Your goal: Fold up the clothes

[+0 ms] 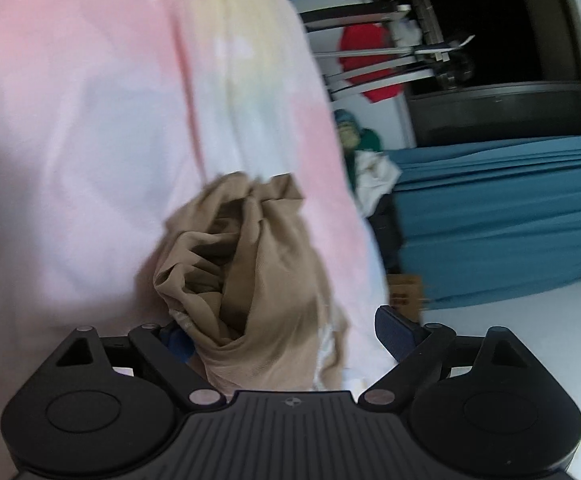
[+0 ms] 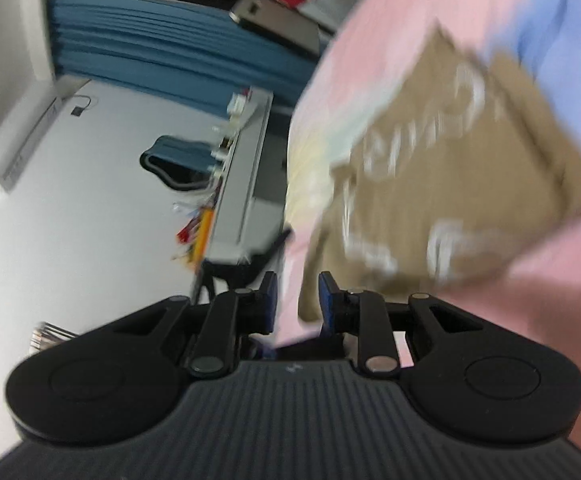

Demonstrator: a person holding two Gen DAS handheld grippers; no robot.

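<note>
Across both views from 9 to 1 o'clock hangs the biggest thing, a pink and pastel top (image 1: 102, 128), lifted in the air and blurred. Against it, near centre, sits a tan garment (image 1: 246, 272), bunched and hollow like a bag, with white lettering on its flat side in the right view; blur smears the letters, so no word or brand can be read.

The left gripper (image 1: 286, 336) stands spread wide, tan cloth draped between its jaws at 6 o'clock; 1 blue pad (image 1: 396, 330) is bare, so I judge nothing is pinched there. The right gripper (image 2: 295, 304) is nearly closed, pink fabric running between its pads, though whether it truly bites I cannot tell.

Risks, as I judge them: the 2 garments could fold together as 1 bundle, or the tan piece could slide off the unclamped left jaws and drop.
</note>
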